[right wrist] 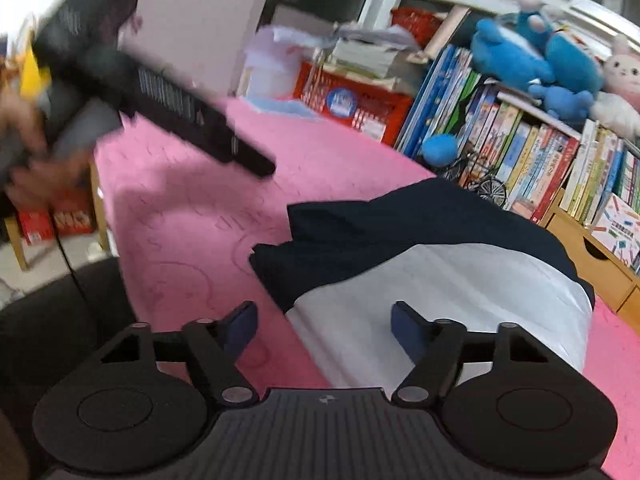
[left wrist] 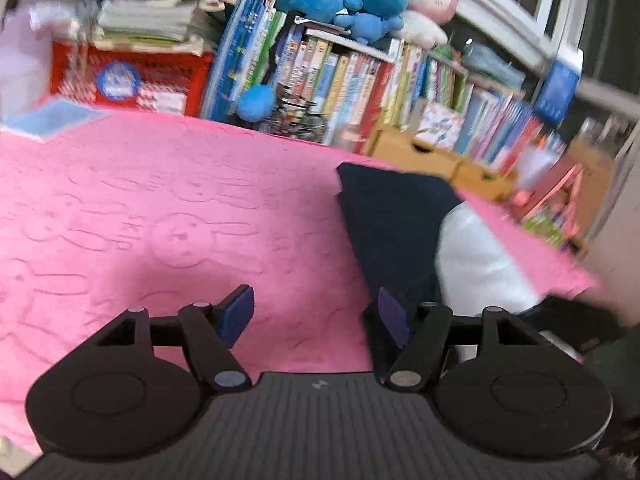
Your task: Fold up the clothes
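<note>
A folded garment, navy point(right wrist: 400, 224) with a white part point(right wrist: 452, 292), lies on the pink blanket point(right wrist: 192, 216); in the left wrist view the garment point(left wrist: 392, 220) sits at the right. My right gripper point(right wrist: 324, 326) hovers over the white part's near-left edge, open, its pads touching nothing. My left gripper point(left wrist: 316, 312) is open above bare pink blanket point(left wrist: 160, 208), with its right finger point(left wrist: 392, 316) over the navy edge. In the right wrist view the left gripper point(right wrist: 256, 166) shows blurred at upper left, held by a hand point(right wrist: 24, 148), apart from the garment.
A bookshelf point(right wrist: 520, 152) full of books borders the far right side, with blue and pink plush toys point(right wrist: 536, 60) on top. A red crate point(right wrist: 360, 108) bearing stacked books stands at the back. Wooden drawers point(right wrist: 592, 264) sit beside the garment. A light blue cloth point(left wrist: 52, 118) lies far left.
</note>
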Tool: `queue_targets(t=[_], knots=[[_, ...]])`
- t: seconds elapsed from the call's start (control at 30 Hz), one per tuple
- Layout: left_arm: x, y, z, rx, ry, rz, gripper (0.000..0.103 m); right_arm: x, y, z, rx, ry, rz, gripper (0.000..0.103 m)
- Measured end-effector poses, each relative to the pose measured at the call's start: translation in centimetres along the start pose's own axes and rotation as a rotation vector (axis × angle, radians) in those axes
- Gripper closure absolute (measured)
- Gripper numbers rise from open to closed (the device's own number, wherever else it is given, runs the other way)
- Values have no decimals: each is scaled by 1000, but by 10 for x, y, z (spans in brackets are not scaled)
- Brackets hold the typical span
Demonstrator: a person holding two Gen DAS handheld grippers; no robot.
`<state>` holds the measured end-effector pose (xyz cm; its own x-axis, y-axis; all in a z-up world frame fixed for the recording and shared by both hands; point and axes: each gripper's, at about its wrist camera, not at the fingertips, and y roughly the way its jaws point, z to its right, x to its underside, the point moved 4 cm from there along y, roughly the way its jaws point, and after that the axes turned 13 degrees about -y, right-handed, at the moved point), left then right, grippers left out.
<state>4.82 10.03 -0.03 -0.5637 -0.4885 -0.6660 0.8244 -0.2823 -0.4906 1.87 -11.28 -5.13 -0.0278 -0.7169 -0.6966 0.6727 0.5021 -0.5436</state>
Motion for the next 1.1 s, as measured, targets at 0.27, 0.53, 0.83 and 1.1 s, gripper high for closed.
queue_targets(t=[0.27, 0.53, 0.83, 1.1], knots=[[-38, 65, 3, 194, -101, -197, 33, -6, 13, 1, -80, 58, -4, 52], [-44, 146, 13, 127, -102, -326, 30, 1, 15, 15, -154, 162, -9, 51], [-68, 197, 4, 217, -284, -365, 35, -1, 18, 18, -187, 174, -7, 49], [-66, 206, 19, 165, -240, -332, 54, -2, 21, 18, -202, 180, 6, 39]])
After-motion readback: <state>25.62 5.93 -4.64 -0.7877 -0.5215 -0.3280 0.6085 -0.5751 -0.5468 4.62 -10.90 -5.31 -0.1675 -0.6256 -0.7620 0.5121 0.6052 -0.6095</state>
